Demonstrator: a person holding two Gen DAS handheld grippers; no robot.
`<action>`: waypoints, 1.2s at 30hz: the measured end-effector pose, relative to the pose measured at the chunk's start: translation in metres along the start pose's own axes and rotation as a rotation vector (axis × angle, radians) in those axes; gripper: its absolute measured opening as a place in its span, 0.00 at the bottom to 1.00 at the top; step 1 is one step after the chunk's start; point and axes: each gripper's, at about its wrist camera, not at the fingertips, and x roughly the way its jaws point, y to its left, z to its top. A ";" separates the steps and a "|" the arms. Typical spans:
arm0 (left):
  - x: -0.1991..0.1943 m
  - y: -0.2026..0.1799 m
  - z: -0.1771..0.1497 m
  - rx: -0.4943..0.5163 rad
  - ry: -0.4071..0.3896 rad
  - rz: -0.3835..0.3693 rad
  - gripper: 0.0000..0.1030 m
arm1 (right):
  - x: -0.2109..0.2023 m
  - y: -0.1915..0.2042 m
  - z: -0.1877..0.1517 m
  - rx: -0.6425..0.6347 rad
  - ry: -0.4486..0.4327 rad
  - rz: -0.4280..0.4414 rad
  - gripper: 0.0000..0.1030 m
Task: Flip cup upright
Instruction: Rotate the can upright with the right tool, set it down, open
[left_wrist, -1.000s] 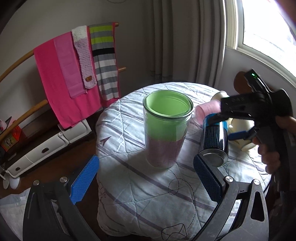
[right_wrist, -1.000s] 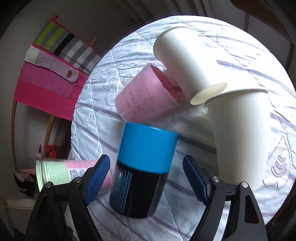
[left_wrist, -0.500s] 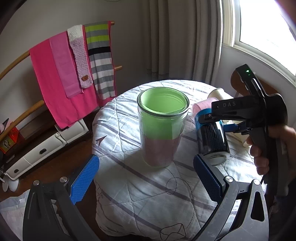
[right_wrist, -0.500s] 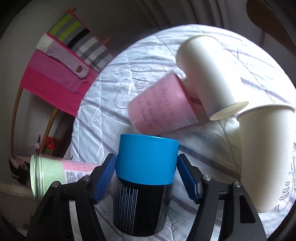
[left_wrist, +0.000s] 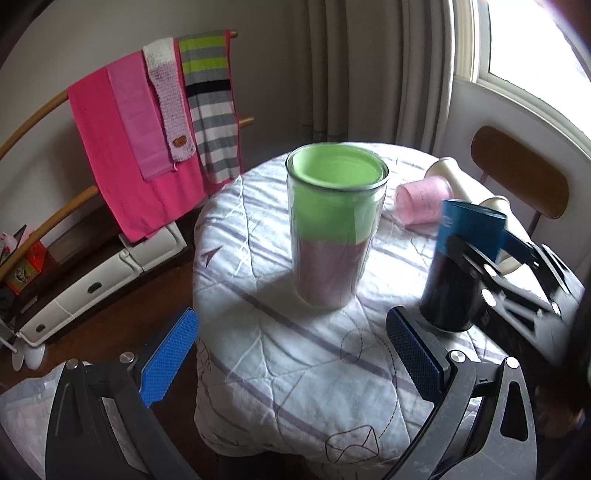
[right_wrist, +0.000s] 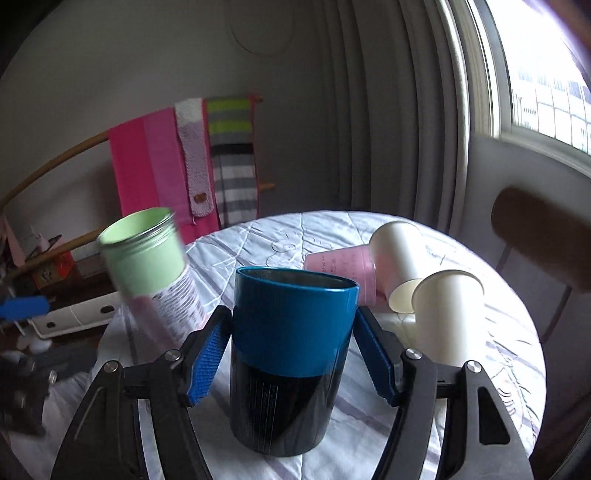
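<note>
Right wrist view: blue-and-black cup (right_wrist: 291, 354) upright on quilted tablecloth (right_wrist: 491, 373), mouth up, base down near front of table. Right gripper (right_wrist: 293, 356) level, reaching in horizontally, blue pads (right_wrist: 207, 360) pinching the cup at the blue/black band. Slight lean visible in left wrist view, same cup (left_wrist: 458, 266) at right edge of cloth (left_wrist: 280, 354), right gripper's black frame (left_wrist: 524, 291) blurred behind it.

Left gripper (left_wrist: 291, 356) wide apart, holding nothing, hovering low over near edge of table, aimed at the green-and-pink glass jar (left_wrist: 334, 225) standing upright mid-table, just left of the cup.

Beyond the cup: pink cup (right_wrist: 341, 271) on its side, white paper cup (right_wrist: 400, 266) on its side touching it, another white paper cup (right_wrist: 448, 317) upright at right. Towels on rack (right_wrist: 184, 166) against back wall, chair back (right_wrist: 543, 240) right.
</note>
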 end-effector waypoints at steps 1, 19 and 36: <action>0.000 -0.001 -0.001 0.000 0.000 0.002 1.00 | -0.007 0.002 -0.004 -0.013 -0.024 -0.003 0.67; -0.005 -0.016 -0.010 0.005 0.016 0.030 1.00 | -0.035 0.004 -0.006 0.015 0.027 -0.035 0.77; -0.054 -0.044 -0.015 0.047 -0.075 -0.033 1.00 | -0.099 0.002 0.004 0.042 0.032 -0.166 0.78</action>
